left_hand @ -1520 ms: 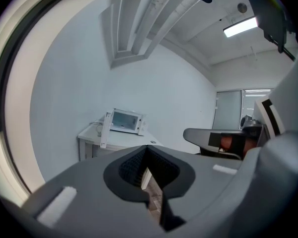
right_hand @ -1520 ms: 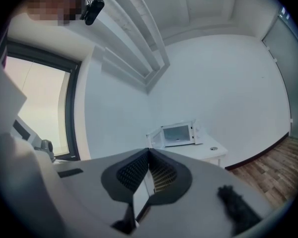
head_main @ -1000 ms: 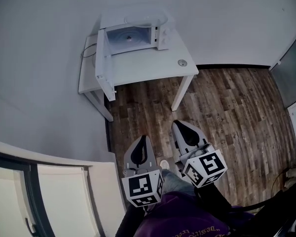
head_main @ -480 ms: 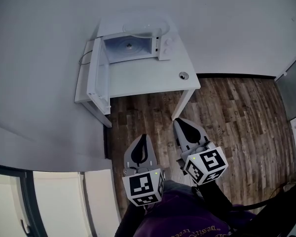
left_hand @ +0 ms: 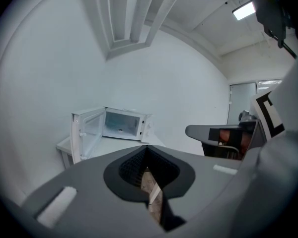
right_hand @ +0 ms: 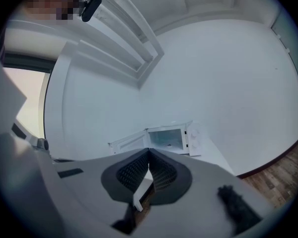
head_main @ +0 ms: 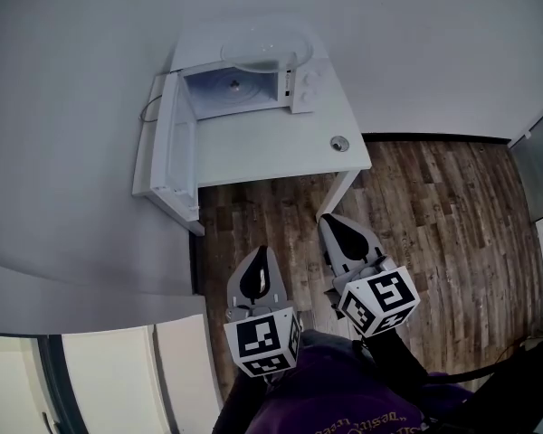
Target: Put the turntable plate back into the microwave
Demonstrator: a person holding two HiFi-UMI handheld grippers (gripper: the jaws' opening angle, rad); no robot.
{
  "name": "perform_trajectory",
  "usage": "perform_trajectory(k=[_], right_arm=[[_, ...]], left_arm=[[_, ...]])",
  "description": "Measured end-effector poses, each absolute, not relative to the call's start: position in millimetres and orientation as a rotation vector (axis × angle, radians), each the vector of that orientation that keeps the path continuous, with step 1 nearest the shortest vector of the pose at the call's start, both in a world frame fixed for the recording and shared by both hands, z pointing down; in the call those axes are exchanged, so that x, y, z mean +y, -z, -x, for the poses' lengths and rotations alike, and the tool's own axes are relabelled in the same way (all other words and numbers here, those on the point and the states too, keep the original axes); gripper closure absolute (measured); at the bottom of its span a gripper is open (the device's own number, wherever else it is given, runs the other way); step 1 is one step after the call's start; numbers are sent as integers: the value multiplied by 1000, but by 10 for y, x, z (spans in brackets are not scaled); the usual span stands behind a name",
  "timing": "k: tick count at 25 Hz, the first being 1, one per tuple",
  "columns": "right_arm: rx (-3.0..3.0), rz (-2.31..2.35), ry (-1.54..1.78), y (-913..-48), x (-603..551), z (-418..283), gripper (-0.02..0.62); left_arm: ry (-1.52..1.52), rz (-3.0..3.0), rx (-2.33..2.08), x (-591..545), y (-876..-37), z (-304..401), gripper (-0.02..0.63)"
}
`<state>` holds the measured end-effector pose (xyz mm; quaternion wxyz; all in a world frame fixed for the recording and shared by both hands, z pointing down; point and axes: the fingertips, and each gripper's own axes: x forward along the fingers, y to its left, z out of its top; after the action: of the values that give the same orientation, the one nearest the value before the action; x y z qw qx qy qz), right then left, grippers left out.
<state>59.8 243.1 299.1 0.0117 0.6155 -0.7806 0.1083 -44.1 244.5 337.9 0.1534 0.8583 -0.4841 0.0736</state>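
Whitish turntable plate (head_main: 261, 51): lies flat on the roof of the microwave, outside the cavity. Neither claw touches it.
Microwave (head_main: 300, 84): white, at the back of the table, at 12 o'clock from us in the head view. We see its knobs on the 3 o'clock side of the front.
Cavity (head_main: 219, 93): open to view; its floor shows a small dark hub (head_main: 235, 84) at the centre.
Door (head_main: 174, 147): swung wide to the 9 o'clock side, reaching out toward the table's front edge.
Table (head_main: 281, 143): white, set against the wall. A small round object (head_main: 340, 143) sits near its 4 o'clock corner, well apart from the microwave; we cannot tell what it is.
Cable (head_main: 148, 107): a thin loop at 9 o'clock of the microwave, by the wall.
Left gripper (head_main: 259, 262): jaws pressed together, pinching nothing. It points toward 12 o'clock, over the floor, well short of the table.
Right gripper (head_main: 335, 231): jaws pressed together, nothing between them. It sits just beside the left gripper, at its 3 o'clock, pointing the same way.
Floor (head_main: 434, 206): dark wood planks.
Purple garment (head_main: 335, 405): the person's clothing, at the 6 o'clock edge of the head view.
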Motion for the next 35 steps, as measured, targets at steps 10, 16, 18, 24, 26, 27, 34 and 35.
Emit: perform_trajectory(k=[10,16,18,24,26,27,34,35], right_arm=[[-2423,-1914,-359,-3042,1688,-723,589],[-2431,-1931,-380,-3016,1173,-834,589],[-2441,-1927,-390,-3009,990,-832,589],[-2421,-1976,-438,-3021,505,-883,589],[-2414,-1990,-440,-3017,365,-894,589],[-2409,-1996,-439,-3016,303,-897,589],[-2378,-2012,-459,-3075,-3,-953,588],[-2374,-2010,-465,-3093,-34,-968,588]], left_arm=[[-195,-2503,-1330,1615,-3353,167,601],[-203,-2529,-1308,1088,-3302,38,601],[-205,-2531,-1303,898,-3290,31,601],[-211,-2562,-1274,394,-3247,-7,600],[-212,-2575,-1264,256,-3233,-19,600],[-210,-2579,-1258,194,-3228,-21,601],[-199,-2573,-1228,-137,-3268,-68,600],[-198,-2569,-1228,-169,-3281,-79,600]])
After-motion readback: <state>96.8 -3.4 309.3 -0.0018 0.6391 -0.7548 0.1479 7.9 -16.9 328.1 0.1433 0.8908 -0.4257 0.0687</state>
